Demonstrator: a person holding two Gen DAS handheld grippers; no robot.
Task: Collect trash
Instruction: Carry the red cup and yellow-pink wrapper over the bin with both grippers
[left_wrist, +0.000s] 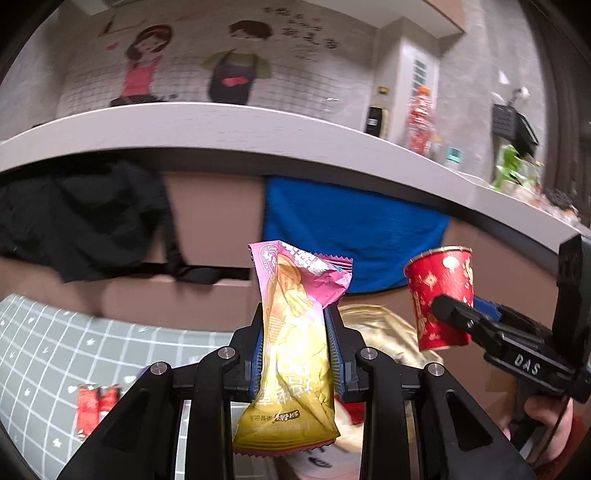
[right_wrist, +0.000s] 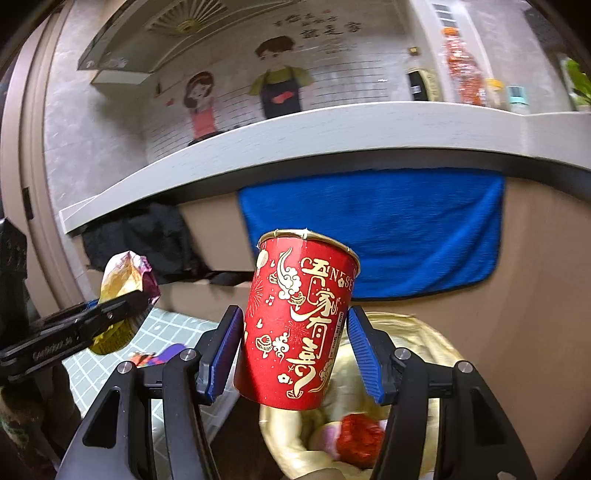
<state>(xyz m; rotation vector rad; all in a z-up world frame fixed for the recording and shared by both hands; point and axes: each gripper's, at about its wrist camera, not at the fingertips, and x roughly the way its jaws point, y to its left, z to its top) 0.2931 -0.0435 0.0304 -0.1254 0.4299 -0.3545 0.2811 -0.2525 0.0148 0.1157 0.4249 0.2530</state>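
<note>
My left gripper (left_wrist: 295, 328) is shut on a pink and yellow snack wrapper (left_wrist: 291, 343), held upright in the air. It also shows in the right wrist view (right_wrist: 122, 284). My right gripper (right_wrist: 293, 332) is shut on a red paper cup (right_wrist: 299, 325) with gold print, held upright. The cup and the right gripper's fingers (left_wrist: 458, 314) also show at the right of the left wrist view, the cup (left_wrist: 441, 295) level with the wrapper. Both hang above a gold-lined trash bag (right_wrist: 417, 354), which holds crumpled red trash (right_wrist: 360, 437).
A table with a grey checked cloth (left_wrist: 48, 354) lies at the left, with red packets (left_wrist: 96, 404) on it. Behind is a brown counter front with a blue towel (right_wrist: 373, 229) and a black garment (left_wrist: 81, 218) hanging from it. A grey countertop (left_wrist: 229, 122) runs above.
</note>
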